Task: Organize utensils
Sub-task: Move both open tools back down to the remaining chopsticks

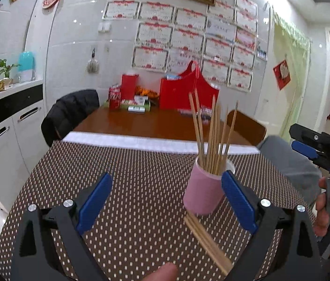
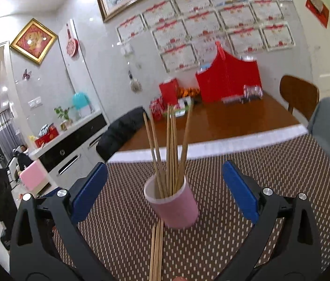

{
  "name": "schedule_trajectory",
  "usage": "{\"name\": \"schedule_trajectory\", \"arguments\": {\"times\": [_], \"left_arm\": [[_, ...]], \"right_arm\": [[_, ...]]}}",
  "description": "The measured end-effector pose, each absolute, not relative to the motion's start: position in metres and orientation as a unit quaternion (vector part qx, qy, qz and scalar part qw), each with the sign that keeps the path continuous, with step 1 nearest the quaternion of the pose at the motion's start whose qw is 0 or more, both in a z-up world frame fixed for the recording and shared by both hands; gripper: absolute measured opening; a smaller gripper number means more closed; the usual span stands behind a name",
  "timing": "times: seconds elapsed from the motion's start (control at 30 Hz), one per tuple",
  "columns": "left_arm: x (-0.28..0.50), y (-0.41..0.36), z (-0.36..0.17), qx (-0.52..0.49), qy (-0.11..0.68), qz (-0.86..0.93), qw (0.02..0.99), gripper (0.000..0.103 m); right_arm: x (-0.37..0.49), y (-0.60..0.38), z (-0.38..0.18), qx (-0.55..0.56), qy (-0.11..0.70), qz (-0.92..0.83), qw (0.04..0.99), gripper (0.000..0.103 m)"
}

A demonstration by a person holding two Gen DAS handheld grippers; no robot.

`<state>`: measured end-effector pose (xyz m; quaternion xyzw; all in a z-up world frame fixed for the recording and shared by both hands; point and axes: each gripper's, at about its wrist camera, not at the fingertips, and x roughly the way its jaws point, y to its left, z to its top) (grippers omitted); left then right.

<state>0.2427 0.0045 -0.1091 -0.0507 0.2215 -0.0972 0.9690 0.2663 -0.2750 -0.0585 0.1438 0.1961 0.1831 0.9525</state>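
Cup: one pink cup (image 2: 173, 205) upright on the dotted tabletop (image 2: 270, 171).
Upright chopsticks (image 2: 170, 149): about eight, standing in the cup.
Loose chopsticks (image 2: 156, 250): about four, flat, touching the cup's base.
Left gripper (image 1: 167, 201): jaws wide apart, empty.
Right gripper (image 2: 165, 192): jaws wide apart, empty.

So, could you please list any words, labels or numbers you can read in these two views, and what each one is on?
None can be read.
Certificates on the wall: print too blurred.
Red packaging at the table's far end: markings illegible.
Right gripper body, seen from the left wrist: pale characters at the frame edge, too cut off to read.
Pink cup: no label visible.
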Motion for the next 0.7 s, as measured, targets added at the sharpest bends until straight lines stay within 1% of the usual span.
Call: {"name": "schedule_trajectory", "arguments": {"times": [0.17,0.33,0.5,0.7], "left_arm": [[0.236,-0.014,-0.135,-0.021,0.267,-0.093,0.959,0.093],[0.229,-0.041,-0.176,0.011,0.339,-0.091,0.936,0.093],[0.225,-0.065,-0.218,0.033,0.403,-0.087,0.910,0.093],[0.226,-0.074,-0.237,0.027,0.439,-0.067,0.896,0.093]], "right_arm": [[0.278,-0.278,-0.096,0.159,0.256,0.202,0.932,0.097],[0.293,-0.280,-0.124,0.165,0.313,0.214,0.910,0.097],[0.294,-0.287,-0.136,0.163,0.334,0.211,0.904,0.097],[0.292,-0.299,-0.139,0.173,0.338,0.205,0.902,0.097]]}}
